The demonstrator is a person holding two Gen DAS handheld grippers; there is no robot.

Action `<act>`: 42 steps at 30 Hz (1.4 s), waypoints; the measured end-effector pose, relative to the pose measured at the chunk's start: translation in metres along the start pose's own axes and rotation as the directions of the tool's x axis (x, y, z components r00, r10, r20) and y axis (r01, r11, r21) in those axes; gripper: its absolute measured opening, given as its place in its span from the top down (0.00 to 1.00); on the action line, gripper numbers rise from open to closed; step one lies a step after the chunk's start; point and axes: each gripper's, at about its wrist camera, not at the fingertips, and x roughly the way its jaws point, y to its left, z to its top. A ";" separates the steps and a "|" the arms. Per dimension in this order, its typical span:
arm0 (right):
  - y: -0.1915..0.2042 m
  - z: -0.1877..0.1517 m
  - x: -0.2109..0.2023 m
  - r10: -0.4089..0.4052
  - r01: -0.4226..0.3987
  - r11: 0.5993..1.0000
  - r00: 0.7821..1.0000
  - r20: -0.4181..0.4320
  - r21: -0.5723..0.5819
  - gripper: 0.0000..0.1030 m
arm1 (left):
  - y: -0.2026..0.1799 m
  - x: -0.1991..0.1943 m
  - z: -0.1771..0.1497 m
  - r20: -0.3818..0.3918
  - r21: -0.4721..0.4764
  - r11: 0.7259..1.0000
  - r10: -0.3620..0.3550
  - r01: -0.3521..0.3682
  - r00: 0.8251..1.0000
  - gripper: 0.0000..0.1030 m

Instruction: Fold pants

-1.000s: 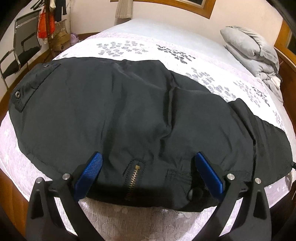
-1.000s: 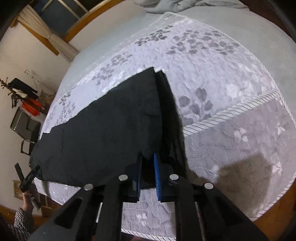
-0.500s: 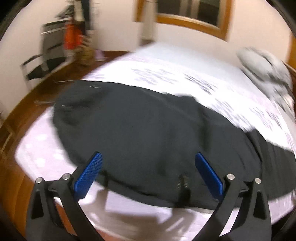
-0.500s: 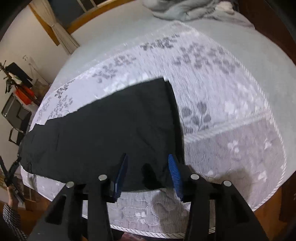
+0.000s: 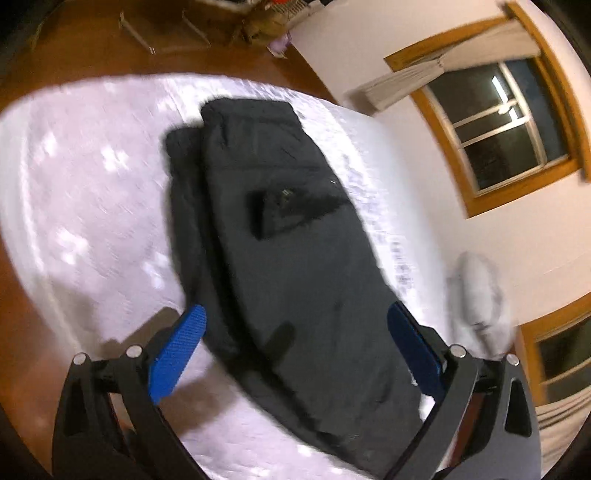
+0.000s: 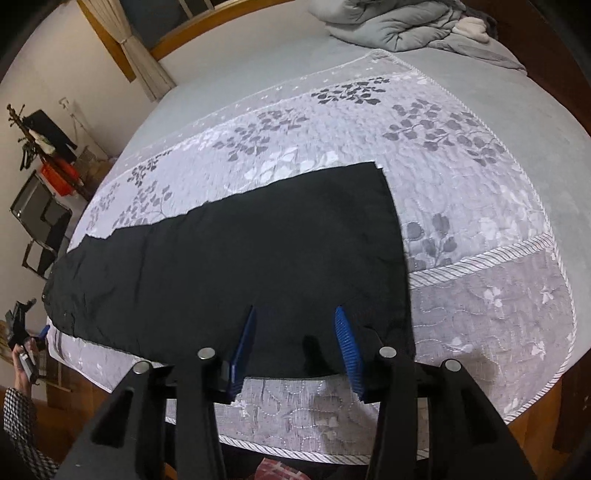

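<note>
The black pants (image 6: 236,262) lie flat on the bed, folded lengthwise with one leg over the other, running from the waist at the left to the hems at the right. They also show in the blurred left wrist view (image 5: 288,258). My right gripper (image 6: 295,343) is open and empty, just above the near edge of the pants close to the hem end. My left gripper (image 5: 295,343) is wide open and empty, raised above the waist end and looking along the pants; it also shows at the far left of the right wrist view (image 6: 26,339).
A floral quilt (image 6: 480,206) covers the bed. A crumpled grey blanket (image 6: 399,26) lies at the headboard end. A chair (image 6: 37,229) and a coat rack (image 6: 33,147) stand by the wall. The bed's wooden frame edge (image 6: 535,424) is near. A window (image 5: 506,129) is in the wall.
My right gripper has opened and let go of the pant hem, pulling back slightly. My left gripper has lifted off the waist and swung round, staying open.
</note>
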 end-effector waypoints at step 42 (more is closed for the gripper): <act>-0.010 -0.028 0.006 0.229 -0.218 0.939 0.973 -0.009 0.267 0.34 | -0.016 0.024 -0.006 0.008 0.033 0.949 0.314 -0.314 0.949 0.09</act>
